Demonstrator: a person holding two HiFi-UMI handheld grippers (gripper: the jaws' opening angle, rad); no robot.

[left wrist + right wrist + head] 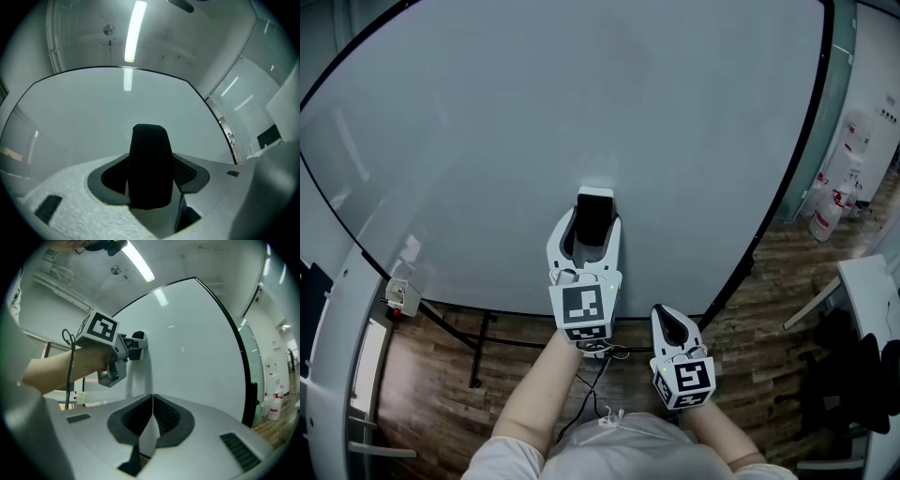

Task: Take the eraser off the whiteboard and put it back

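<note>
The eraser (594, 217) is black with a pale far end, and it stands upright between the jaws of my left gripper (592, 221), which are clamped on its two sides. In the left gripper view the eraser (149, 168) fills the gap, with a dark pad close on either side of it. Its far end is up against the whiteboard (487, 141), low on the board and near the middle of its width. From the right gripper view the eraser (138, 337) meets the white surface (197, 343) with the left gripper (127, 348) behind it, tilted a little upward. I cannot tell how hard it presses there.

My left forearm (539, 394) reaches forward to the board, and a thin cable (598, 375) hangs under the gripper.

My right gripper (672, 323) hangs lower and to the right, well short of the board, roughly level. Its jaws are together with nothing between them, the pads meeting along one line (152, 401).

Beyond the board's dark frame lies a wooden floor (769, 272). White and red canisters (834, 202) stand at the far right. A small box (401, 296) sits at the board's lower left edge. A long ceiling light (133, 30) glows above the board
</note>
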